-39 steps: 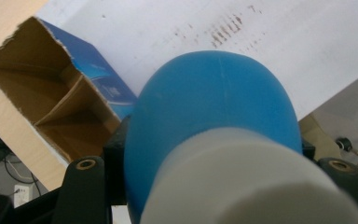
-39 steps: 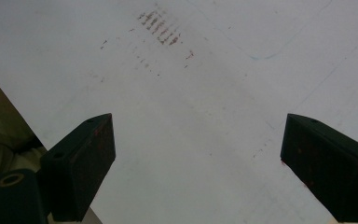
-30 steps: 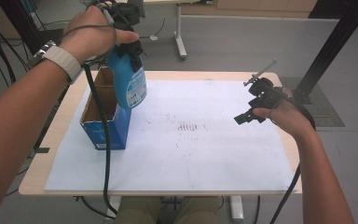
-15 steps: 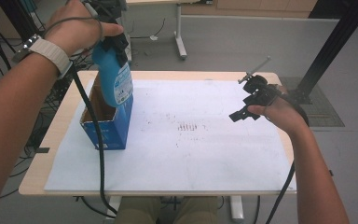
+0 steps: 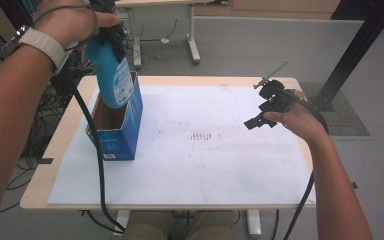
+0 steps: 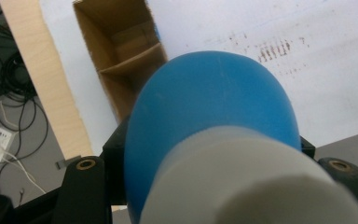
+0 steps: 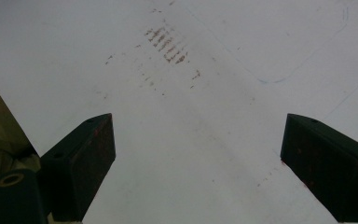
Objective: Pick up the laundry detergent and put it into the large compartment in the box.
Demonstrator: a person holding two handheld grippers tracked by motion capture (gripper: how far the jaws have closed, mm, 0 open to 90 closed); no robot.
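The left gripper [image 5: 111,36] is clamped on the neck of a blue spray bottle [image 5: 111,75], which hangs upright in the air with its base just inside the open top of a blue cardboard box [image 5: 117,127]. In the left gripper view the bottle's blue shoulder and white cap fill the foreground, and past them the brown inside of the box shows a cardboard divider [image 6: 129,58] splitting it into compartments. The box stands near the left edge of the table [image 5: 70,130], on a white sheet [image 5: 220,170] that covers most of the pale wooden top. The sheet is scuffed, with a patch of short brownish marks [image 5: 202,136] near its middle and a faint blue pen line in the right gripper view. The right gripper [image 5: 260,117] hovers over the right side of the sheet with its jaws spread wide and nothing between them. Around the table lies a grey floor; black cables [image 5: 40,115] tangle at the left, a second table's legs [image 5: 192,35] stand behind, and a black post [image 5: 355,50] rises at the right.
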